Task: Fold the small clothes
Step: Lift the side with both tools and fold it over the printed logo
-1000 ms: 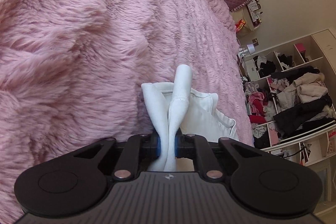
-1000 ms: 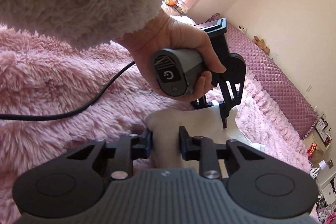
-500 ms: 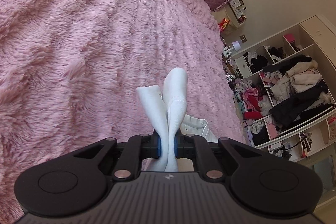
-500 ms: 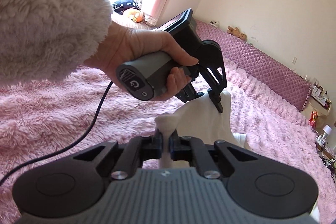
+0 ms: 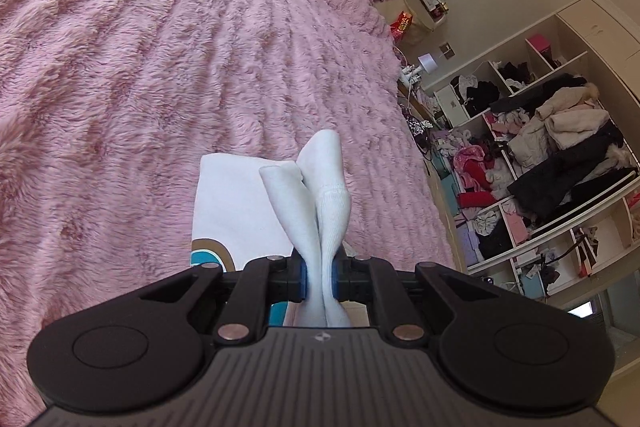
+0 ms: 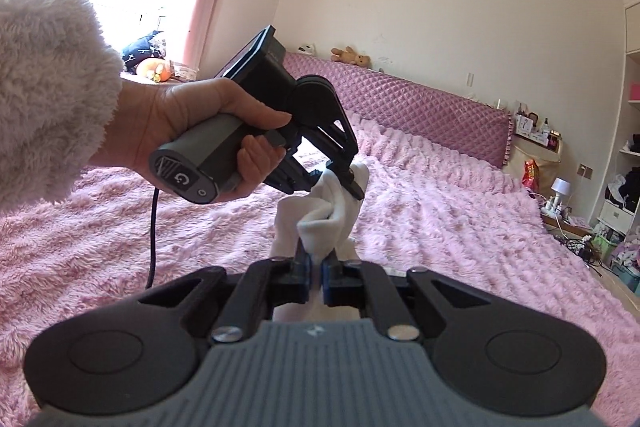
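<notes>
Both grippers clamp the white cotton socks (image 5: pixel 320 203) mid-air above the fluffy pink blanket (image 5: pixel 160 47): left gripper (image 5: pixel 319 281), right gripper (image 6: pixel 316 277). Next, I reckon, lay them flat and double them over.

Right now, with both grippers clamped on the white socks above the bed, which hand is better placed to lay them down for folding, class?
Probably the left: its gripper holds both white socks side by side; the right gripper pinches a bunched end.
</notes>
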`<state>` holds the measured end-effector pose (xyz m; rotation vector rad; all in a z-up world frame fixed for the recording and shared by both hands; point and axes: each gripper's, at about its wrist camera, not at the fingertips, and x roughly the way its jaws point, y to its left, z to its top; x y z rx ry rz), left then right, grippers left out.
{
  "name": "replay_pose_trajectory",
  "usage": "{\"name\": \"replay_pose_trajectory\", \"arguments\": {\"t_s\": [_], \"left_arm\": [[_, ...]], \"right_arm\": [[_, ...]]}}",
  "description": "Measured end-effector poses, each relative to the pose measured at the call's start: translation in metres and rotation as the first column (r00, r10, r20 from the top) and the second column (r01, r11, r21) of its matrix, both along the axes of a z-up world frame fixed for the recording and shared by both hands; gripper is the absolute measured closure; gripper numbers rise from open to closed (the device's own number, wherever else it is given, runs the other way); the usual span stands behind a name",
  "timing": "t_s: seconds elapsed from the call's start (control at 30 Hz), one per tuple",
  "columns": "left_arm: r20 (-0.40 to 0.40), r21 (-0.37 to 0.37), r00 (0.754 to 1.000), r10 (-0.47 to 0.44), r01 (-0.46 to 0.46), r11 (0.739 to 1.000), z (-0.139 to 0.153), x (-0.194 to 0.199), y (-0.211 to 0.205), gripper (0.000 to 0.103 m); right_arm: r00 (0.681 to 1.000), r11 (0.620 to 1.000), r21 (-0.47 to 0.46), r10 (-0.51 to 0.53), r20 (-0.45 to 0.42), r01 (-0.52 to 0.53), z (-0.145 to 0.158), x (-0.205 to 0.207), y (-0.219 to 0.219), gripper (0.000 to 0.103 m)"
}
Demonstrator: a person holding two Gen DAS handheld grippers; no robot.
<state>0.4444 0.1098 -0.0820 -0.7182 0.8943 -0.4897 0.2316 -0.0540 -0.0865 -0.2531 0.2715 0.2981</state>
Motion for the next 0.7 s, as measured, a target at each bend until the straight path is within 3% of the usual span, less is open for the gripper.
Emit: {"name": "replay_pose_trajectory", "arguments": {"t_s": [0.4, 0.7], "left_arm": [[-0.033, 0.024, 0.996, -0.087, 0.088, 0.996, -0.009, 0.009, -0.115, 0.092], [-0.035, 0.051, 0.990, -0.139, 0.141, 0.989, -0.024, 0.010, -0.185, 0.092]], "right_arm": [[0.982, 0.980, 0.070, -0.185, -0.021, 0.186, 0.006, -0.010, -0.101, 0.103], [0.941, 0.933, 0.130, -0.327, -0.088, 0.337, -0.014, -0.015, -0.165, 0.103]]}}
